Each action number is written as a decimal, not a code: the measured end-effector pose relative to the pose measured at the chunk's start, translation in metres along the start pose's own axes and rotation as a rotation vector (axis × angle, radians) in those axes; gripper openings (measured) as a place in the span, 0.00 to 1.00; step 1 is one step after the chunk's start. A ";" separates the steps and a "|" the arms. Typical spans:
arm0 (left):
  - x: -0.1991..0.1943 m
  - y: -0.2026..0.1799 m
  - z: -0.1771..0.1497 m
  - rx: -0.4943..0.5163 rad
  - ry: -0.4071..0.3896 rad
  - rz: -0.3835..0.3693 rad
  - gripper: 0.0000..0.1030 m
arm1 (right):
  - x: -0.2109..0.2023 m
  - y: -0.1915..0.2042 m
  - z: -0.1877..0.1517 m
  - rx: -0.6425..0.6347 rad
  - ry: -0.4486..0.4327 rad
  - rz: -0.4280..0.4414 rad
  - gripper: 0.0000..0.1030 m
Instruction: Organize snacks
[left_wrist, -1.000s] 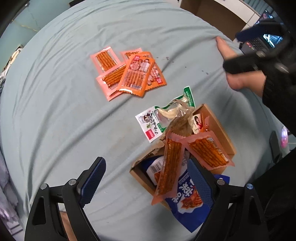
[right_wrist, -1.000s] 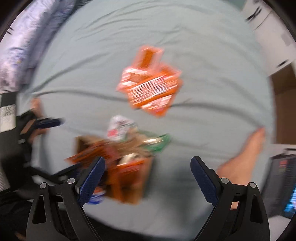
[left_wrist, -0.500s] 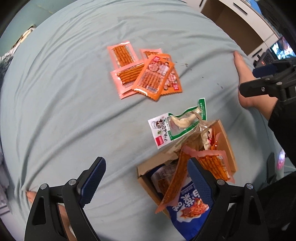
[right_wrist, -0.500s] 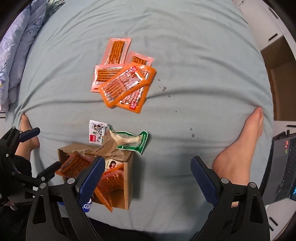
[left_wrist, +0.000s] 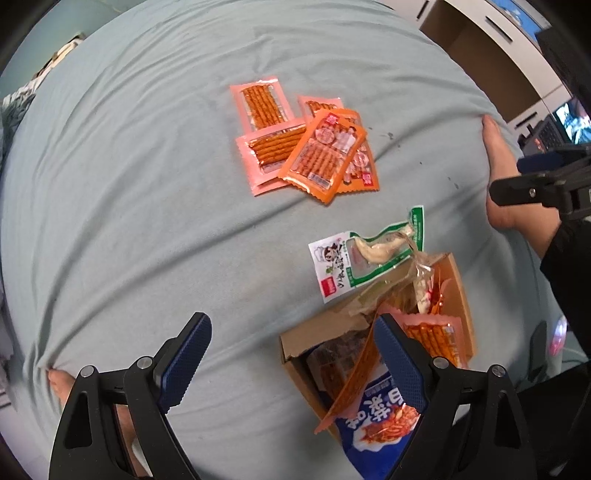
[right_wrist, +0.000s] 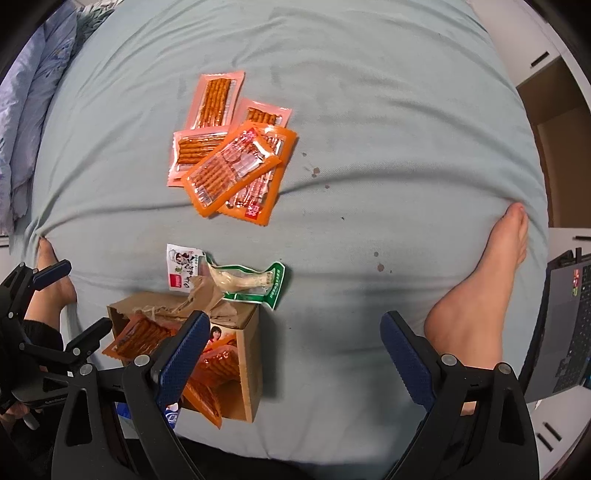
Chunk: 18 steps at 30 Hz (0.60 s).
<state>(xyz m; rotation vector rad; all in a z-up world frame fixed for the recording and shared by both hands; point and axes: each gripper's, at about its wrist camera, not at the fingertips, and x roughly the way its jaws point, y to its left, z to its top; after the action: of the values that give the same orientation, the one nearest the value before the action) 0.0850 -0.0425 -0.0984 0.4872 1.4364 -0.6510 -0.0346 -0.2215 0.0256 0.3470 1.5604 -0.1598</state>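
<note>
Cardboard box (right_wrist: 248, 354), near edge of the bed sheet (left_wrist: 129, 221), partly filled: orange stick-snack packets (right_wrist: 147, 338) and a blue bag (left_wrist: 384, 421) poke out of it. A green-and-white packet (left_wrist: 369, 258) leans on the box's torn far flap, half out. A loose pile of five orange and pink packets (right_wrist: 229, 147) lies well apart, farther up the sheet.

Your left gripper (left_wrist: 291, 360) and right gripper (right_wrist: 291, 354) both hover above the sheet, jaws wide apart, empty.

Risks, as judged: the pile's packets overlap, so closing on one edge may drag or lift its neighbours; the crowded box may tip or spill if you push more in carelessly.
</note>
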 end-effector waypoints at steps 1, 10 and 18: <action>-0.001 0.001 0.001 -0.006 -0.002 -0.004 0.88 | 0.001 -0.001 0.000 0.006 0.002 0.004 0.91; -0.007 0.007 0.019 -0.032 -0.037 0.004 0.88 | 0.007 -0.003 0.005 0.015 0.012 0.007 0.91; -0.002 0.011 0.047 -0.039 -0.044 0.044 0.88 | 0.010 -0.001 0.010 0.026 0.012 -0.010 0.91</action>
<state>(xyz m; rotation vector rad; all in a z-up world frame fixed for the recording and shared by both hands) 0.1269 -0.0650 -0.0928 0.4701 1.3907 -0.5937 -0.0253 -0.2244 0.0157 0.3609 1.5737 -0.1864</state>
